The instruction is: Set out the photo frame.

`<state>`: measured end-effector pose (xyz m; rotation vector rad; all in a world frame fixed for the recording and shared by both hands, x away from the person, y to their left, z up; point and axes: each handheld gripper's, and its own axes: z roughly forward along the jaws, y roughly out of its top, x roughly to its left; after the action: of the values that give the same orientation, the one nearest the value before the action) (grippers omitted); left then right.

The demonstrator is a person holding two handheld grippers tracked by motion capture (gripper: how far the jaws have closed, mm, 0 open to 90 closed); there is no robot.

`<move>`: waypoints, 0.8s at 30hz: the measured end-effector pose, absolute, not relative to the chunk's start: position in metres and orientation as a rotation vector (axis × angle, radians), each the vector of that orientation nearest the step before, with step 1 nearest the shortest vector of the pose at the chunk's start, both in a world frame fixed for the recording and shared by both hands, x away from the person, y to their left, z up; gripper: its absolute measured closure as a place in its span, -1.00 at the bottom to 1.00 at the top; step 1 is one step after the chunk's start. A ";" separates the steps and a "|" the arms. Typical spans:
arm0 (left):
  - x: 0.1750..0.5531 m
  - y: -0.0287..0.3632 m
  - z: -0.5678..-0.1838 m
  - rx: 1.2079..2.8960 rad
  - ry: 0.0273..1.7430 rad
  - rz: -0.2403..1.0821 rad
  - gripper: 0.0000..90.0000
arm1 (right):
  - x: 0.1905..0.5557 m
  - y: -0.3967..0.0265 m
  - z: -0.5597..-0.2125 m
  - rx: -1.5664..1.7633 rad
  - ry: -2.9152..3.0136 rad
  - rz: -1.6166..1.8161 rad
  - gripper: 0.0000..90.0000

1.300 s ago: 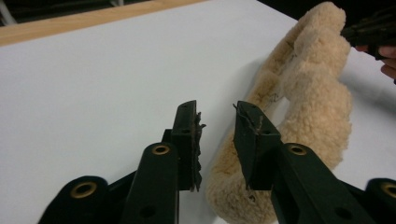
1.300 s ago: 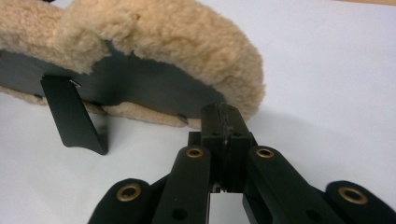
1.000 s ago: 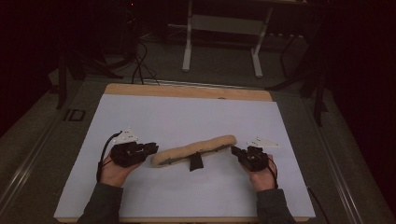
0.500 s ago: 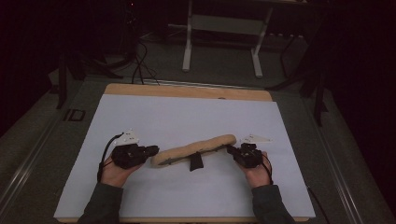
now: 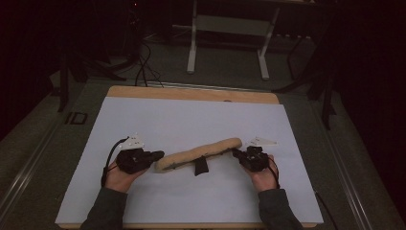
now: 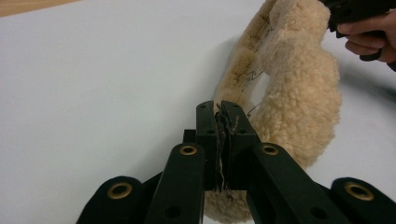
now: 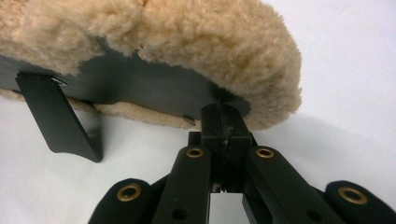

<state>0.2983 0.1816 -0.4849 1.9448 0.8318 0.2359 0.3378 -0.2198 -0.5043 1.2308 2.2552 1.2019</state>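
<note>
Two grippers work one long fleece pad (image 5: pixel 201 152), and we hold one in each hand. Our left gripper (image 5: pixel 158 155) sits at about eight o'clock on the white sheet (image 5: pixel 191 120), its jaws pointing toward three o'clock at the pad's near-left end. In the left gripper view its jaws (image 6: pixel 223 140) have just been closing and now stand all but together, with a thin, frayed edge of the pad's end pinched between the pads; the woolly pile bulges past them at one o'clock.

Our right gripper (image 5: pixel 238 154) sits at about four o'clock on the sheet, jaws pointing toward nine o'clock at the pad's other end. In the right gripper view its jaws (image 7: pixel 225 126) are closed tight on the dark inner edge of the pad, just under the fleece that curls over at twelve o'clock.

We see the fleece pad lying across the middle of the sheet, running from eight o'clock up toward two o'clock between the two grippers. It rests on the sheet, tan pile outward and dark lining inside. A short black strap (image 5: pixel 201 166) hangs from its underside near the middle, at six o'clock of the pad; in the right gripper view the same strap (image 7: pixel 58 119) slants down at nine o'clock and touches the sheet.

We see no containers on the sheet.
</note>
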 end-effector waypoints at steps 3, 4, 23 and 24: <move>0.299 0.181 -0.487 1.942 0.832 0.235 0.95 | 0.339 -0.220 -0.504 1.235 2.255 1.201 1.00; 0.299 0.181 -0.487 1.937 0.832 0.234 0.96 | 0.339 -0.219 -0.504 1.237 2.254 1.202 1.00; 0.300 0.169 -0.493 1.995 0.814 0.209 1.00 | 0.343 -0.212 -0.500 1.217 2.259 1.209 1.00; 0.300 0.168 -0.493 1.997 0.812 0.206 1.00 | 0.343 -0.211 -0.499 1.219 2.259 1.209 1.00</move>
<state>0.2998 0.1680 -0.4930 1.9973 0.8118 0.2063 0.3429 -0.2111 -0.4989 1.2194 2.2587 1.2087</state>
